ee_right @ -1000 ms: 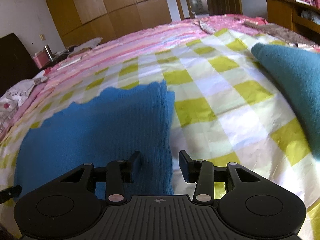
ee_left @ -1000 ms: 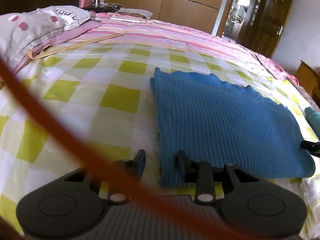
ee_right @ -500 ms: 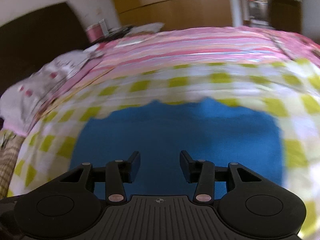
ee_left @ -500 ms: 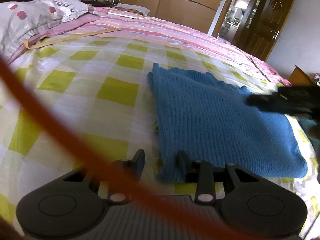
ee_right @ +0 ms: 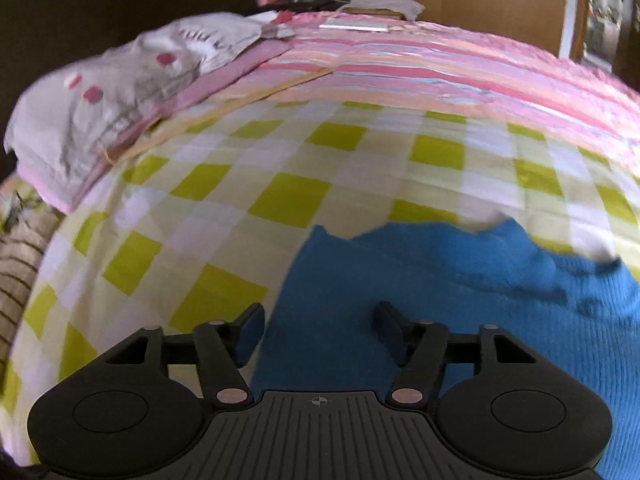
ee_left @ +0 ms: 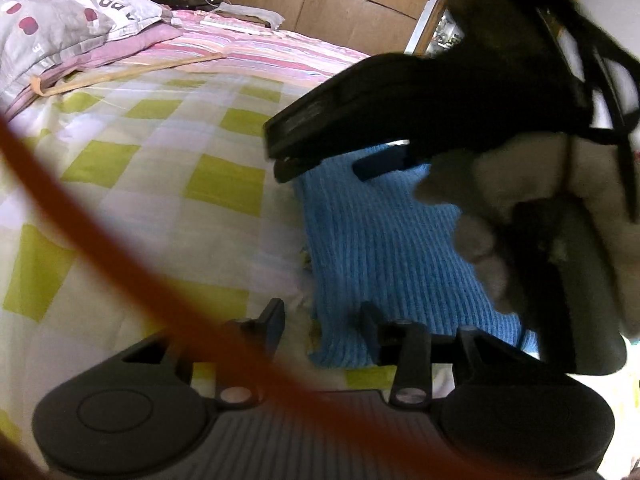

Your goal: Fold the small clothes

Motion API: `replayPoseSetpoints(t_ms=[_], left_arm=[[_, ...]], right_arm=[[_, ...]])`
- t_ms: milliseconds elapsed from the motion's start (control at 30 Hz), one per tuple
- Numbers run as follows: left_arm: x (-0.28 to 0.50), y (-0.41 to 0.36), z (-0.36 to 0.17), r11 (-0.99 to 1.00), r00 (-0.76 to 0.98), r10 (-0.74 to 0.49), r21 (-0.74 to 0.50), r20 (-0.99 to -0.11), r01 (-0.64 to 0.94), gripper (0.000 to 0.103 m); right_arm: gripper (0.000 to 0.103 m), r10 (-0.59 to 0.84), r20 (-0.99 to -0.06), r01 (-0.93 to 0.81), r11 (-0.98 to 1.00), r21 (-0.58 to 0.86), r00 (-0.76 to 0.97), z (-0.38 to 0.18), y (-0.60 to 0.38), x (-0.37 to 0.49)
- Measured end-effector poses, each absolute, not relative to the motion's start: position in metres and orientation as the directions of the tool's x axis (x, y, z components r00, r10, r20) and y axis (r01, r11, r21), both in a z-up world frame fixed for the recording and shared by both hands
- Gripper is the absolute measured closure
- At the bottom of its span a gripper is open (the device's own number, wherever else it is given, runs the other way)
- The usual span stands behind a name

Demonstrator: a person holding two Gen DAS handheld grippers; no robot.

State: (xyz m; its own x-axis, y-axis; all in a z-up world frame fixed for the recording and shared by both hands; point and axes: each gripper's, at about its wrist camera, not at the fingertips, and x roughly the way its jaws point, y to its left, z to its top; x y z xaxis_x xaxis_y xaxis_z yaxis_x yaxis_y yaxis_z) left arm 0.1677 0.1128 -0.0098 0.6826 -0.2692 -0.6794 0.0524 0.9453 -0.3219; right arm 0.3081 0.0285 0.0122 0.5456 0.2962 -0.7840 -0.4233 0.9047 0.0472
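Blue knit cloth [ee_left: 384, 248] is laid flat on checked bed [ee_right: 288, 200]. Both grippers, left [ee_left: 322, 326] & right [ee_right: 318, 330], are held w/ jaws apart over its left edge.

Blue ribbed knit [ee_left: 384, 240], yellow-checked bedspread [ee_right: 288, 196]

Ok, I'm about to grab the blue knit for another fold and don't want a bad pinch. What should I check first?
1. Left gripper open: ok, fingers apart.
2. Right gripper open: ok, fingers apart.
3. Left fingers straddle the blue knit's near corner: ok.
4. Right fingers straddle its left edge: ok, one over the checked bedsheet, one over the knit.
5. Knit lies flat: not ok, wrinkles along its right side in the right wrist view.
6. Orange cord free of the left fingers: cannot tell, it is a blur.
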Motion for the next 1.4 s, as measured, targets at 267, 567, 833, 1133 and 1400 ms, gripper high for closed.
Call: replayPoseSetpoints(t_ms=[267, 567, 833, 1133, 1400], left_arm=[[0.165, 0.111, -0.009, 0.942, 0.683, -0.278, -0.329, -0.675, 0.059, 0.056], [0.158, 0.109, -0.005, 0.944, 0.709, -0.277, -0.323, -0.649, 0.073, 0.042], [0.154, 0.101, -0.007, 0.954, 0.743, -0.26, -0.284, -0.617, 0.098, 0.027], [0.161, 0.085, -0.01, 0.947, 0.741, -0.276, -0.304, -0.613, 0.102, 0.025], [0.16, 0.051, 0.012, 0.946, 0.751, -0.307, -0.273, -0.584, 0.175, 0.062]], right_arm=[[0.046, 0.138, -0.801, -0.443, 0.881, -0.17, 0.582, 0.0, 0.052, 0.318], [0.082, 0.17, -0.802, -0.429, 0.896, -0.117, 0.573, 0.015, 0.027, 0.32], [0.084, 0.282, -0.768, -0.388, 0.92, 0.047, 0.575, 0.047, -0.018, 0.315], [0.085, 0.373, -0.73, -0.352, 0.916, 0.192, 0.573, 0.068, -0.069, 0.305], [0.086, 0.424, -0.704, -0.309, 0.904, 0.295, 0.57, 0.073, -0.114, 0.298]])
